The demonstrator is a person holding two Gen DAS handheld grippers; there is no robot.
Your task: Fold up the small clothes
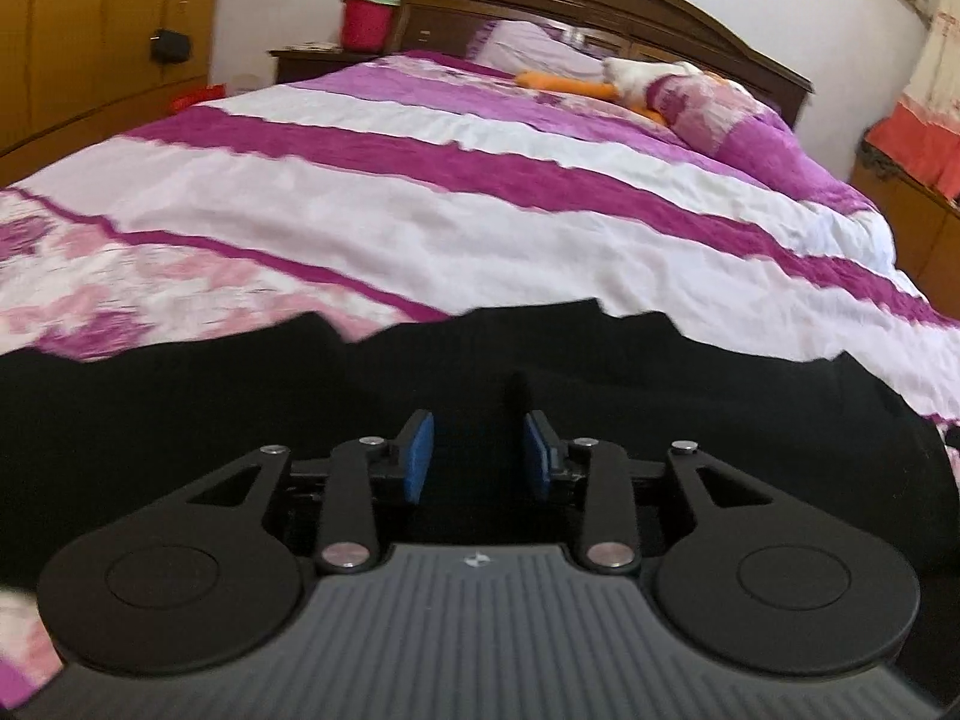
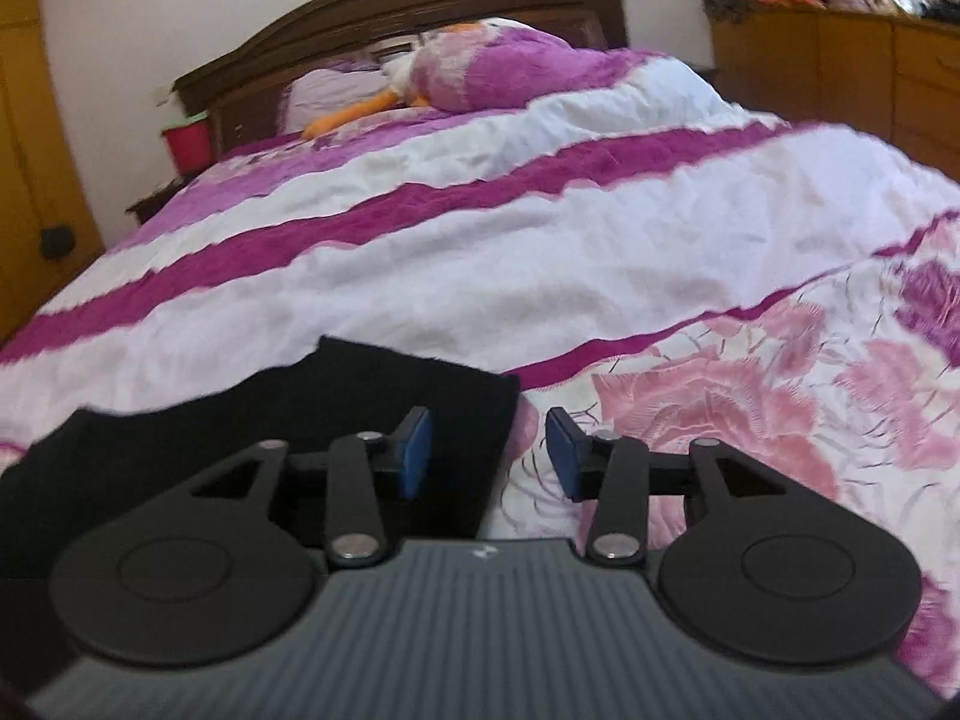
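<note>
Folding is judged barely begun: garment (image 1: pixel 240 396) lies rumpled on bed (image 1: pixel 420 210); left tool (image 1: pixel 478 450) and right tool (image 2: pixel 489 450) are held apart, nothing gripped.

Home bedroom: bed (image 1: pixel 456 210) with purple-striped quilt, dark wooden headboard (image 1: pixel 600 6), pillow (image 2: pixel 498 69), wooden wardrobe (image 1: pixel 90 30), nightstand (image 1: pixel 306 63).

Bed w/ purple-white striped, floral quilt (image 1: pixel 456 222); dark wood headboard (image 1: pixel 588 6). Orange-white plush toy (image 1: pixel 576 84) by purple pillow (image 2: pixel 492 69) nr headboard. Red bucket (image 1: pixel 366 21) on nightstand (image 1: pixel 306 60). Yellow wood wardrobe (image 1: pixel 90 30) at side.
</note>
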